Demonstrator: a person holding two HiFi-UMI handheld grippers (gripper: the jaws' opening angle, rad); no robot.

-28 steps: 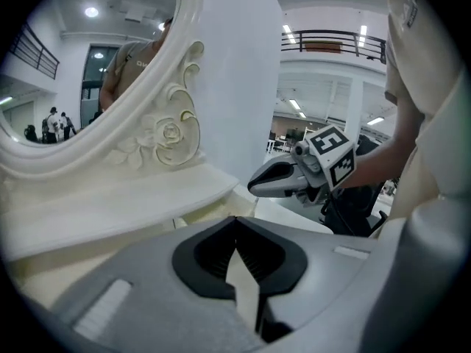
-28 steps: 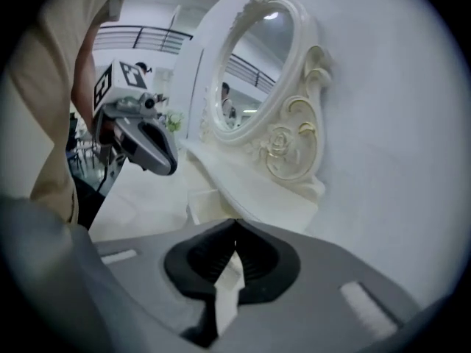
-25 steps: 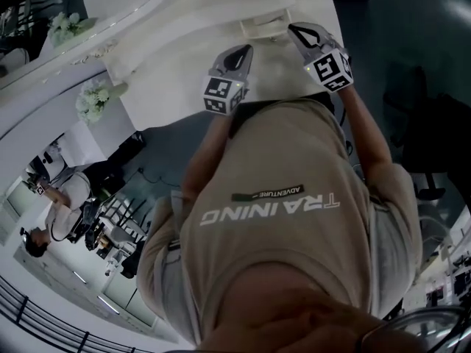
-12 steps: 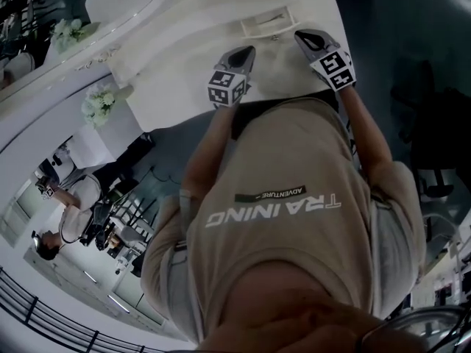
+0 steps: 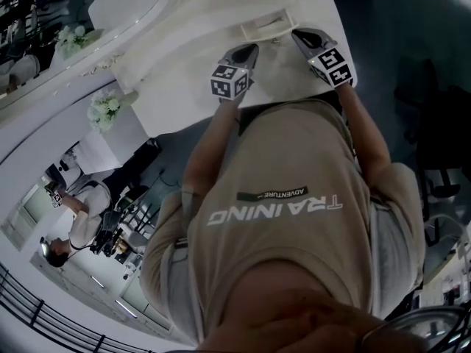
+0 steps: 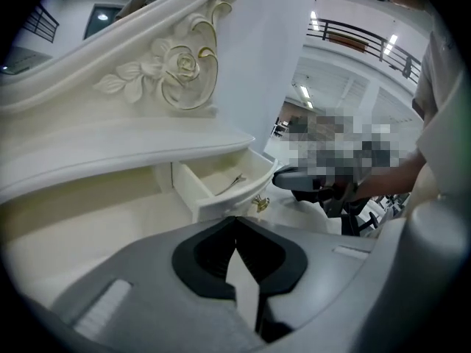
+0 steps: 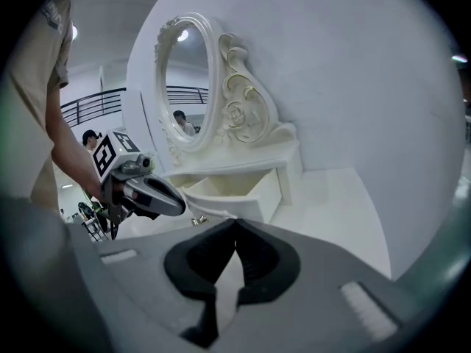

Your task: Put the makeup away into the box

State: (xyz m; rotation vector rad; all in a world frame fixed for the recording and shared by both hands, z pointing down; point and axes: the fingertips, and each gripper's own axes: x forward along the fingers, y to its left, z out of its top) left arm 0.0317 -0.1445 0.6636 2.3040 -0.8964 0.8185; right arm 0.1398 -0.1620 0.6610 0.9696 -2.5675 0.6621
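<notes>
The head camera is looking steeply down past the person's shirt (image 5: 280, 219) onto the counter (image 5: 184, 65). Both hand-held gripper cameras are sitting low and near, facing the open drawer (image 6: 221, 186) from opposite sides; all three views are sharing it.

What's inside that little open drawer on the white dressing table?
In the left gripper view the drawer shows one thin stick-like item on its pale floor, too small to identify. Its front panel hides the floor's nearest strip.

Beige T-shirt (image 5: 294, 160), white upside-down "TRAINING" print
</notes>
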